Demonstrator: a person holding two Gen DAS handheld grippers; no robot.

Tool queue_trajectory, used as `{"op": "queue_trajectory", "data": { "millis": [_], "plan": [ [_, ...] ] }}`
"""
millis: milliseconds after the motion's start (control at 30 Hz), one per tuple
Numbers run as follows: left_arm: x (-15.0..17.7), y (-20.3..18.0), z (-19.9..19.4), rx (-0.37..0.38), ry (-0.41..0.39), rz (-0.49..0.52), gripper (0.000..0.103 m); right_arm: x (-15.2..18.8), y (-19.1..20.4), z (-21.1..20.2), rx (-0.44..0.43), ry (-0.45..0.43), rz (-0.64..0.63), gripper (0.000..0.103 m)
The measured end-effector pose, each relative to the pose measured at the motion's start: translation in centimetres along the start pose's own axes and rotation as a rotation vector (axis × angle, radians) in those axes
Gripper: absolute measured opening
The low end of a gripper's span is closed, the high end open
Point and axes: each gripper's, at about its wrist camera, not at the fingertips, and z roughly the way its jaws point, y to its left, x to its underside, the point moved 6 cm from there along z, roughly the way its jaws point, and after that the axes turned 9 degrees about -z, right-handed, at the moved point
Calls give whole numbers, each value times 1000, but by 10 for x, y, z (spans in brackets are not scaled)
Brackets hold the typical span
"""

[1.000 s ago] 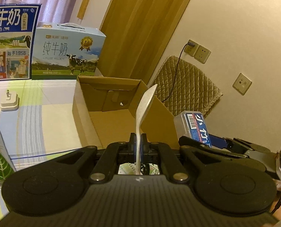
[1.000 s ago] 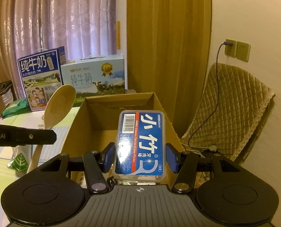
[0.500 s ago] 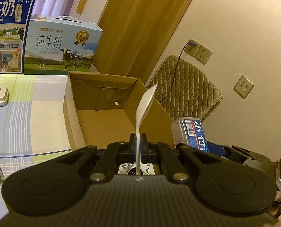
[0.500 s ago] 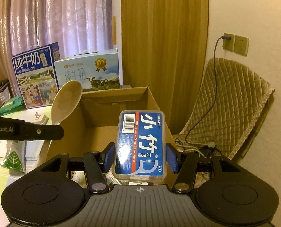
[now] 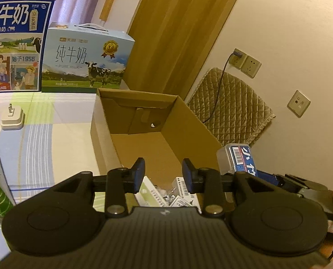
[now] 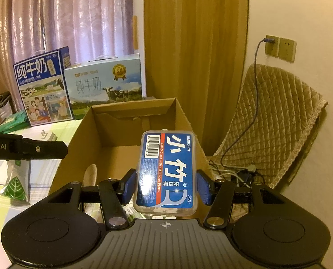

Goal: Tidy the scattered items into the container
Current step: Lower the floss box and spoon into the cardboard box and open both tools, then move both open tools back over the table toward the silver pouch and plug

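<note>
Your left gripper hovers level over the near end of the open brown cardboard box, jaws wide and empty. The pale wooden spoon lies inside the box. Your right gripper, just right of it, clamps the clear blue-labelled floss-pick case upright above the box.

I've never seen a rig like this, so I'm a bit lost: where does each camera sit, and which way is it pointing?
Left wrist: sits on the left gripper, facing along its open, empty fingers into the cardboard box.
Right wrist: sits on the right gripper, which clamps the floss pick box, facing the same box.
Shared: cardboard box, floss pick box, both milk cartons, wall socket.
</note>
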Motion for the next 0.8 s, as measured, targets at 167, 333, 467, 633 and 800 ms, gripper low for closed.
{"op": "queue_trajectory", "data": {
  "millis": [167,333,467,633,800],
  "plan": [
    [-1,5,-5,-8,1,-2,30,-1,3,0,-4,3,-1,53],
    [-1,7,-9,-11,-4,3,32,-3,5,1,-8,5,-3,53],
    [0,11,-11,-23,-3,0,33,-5,8,1,-23,-2,-7,68],
    [1,18,-14,-35,-2,3,34,-4,9,-1,-21,-5,-6,70],
    [0,26,-18,-49,-2,6,34,-3,7,-3,-23,1,9,71]
  ]
}}
